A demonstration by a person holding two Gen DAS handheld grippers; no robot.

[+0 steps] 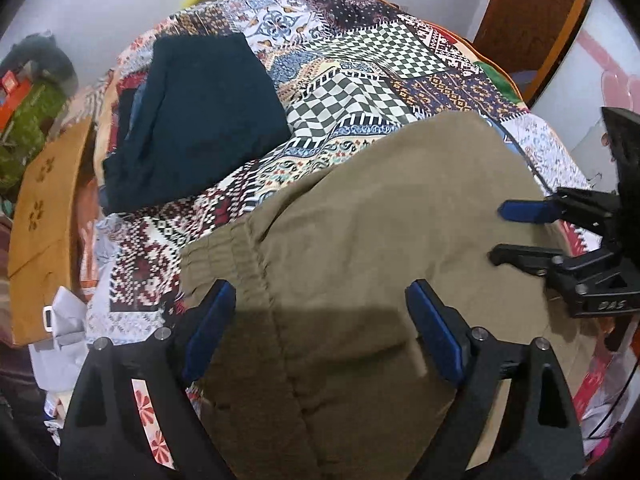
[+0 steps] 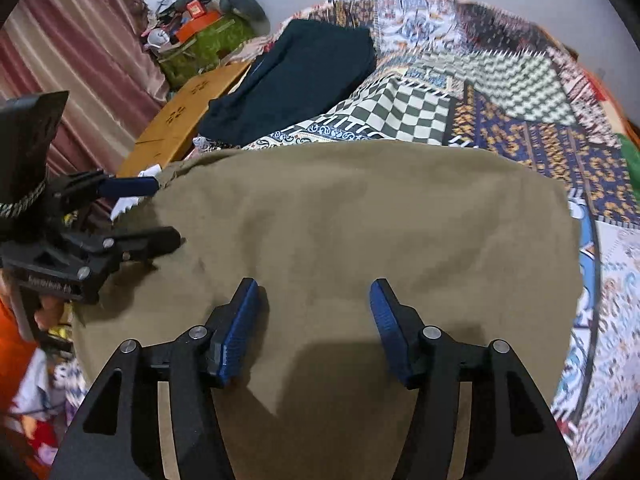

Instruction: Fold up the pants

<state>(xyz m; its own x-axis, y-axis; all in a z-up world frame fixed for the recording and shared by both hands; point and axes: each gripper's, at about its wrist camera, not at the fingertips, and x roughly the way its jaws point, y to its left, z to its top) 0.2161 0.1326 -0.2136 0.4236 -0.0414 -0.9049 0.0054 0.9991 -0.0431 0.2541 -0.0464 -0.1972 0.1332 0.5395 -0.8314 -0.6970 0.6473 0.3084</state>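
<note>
Both grippers' fingers [image 1: 216, 320] gape wide over khaki pants [image 1: 360, 240], navy garment [image 1: 192, 128] beyond.

The right tongs [image 2: 314, 330] hang wide open over the khaki pants [image 2: 360, 220], which lie spread on the patchwork quilt [image 2: 520, 120]. The left tongs [image 2: 168, 212] come in from the side, also open, at the cloth's edge. Beyond them lies a dark folded garment [image 2: 296, 80].

My left gripper [image 1: 320, 296] is matte black plastic with two angular arms, round silver screw heads at the pivots, and ribbed blue pads [image 1: 210, 330] lining the fingers. My right gripper [image 2: 314, 292] matches it: black frame, silver screws, blue textured pads [image 2: 386, 328]. Small raised lettering marks each body's side.
</note>
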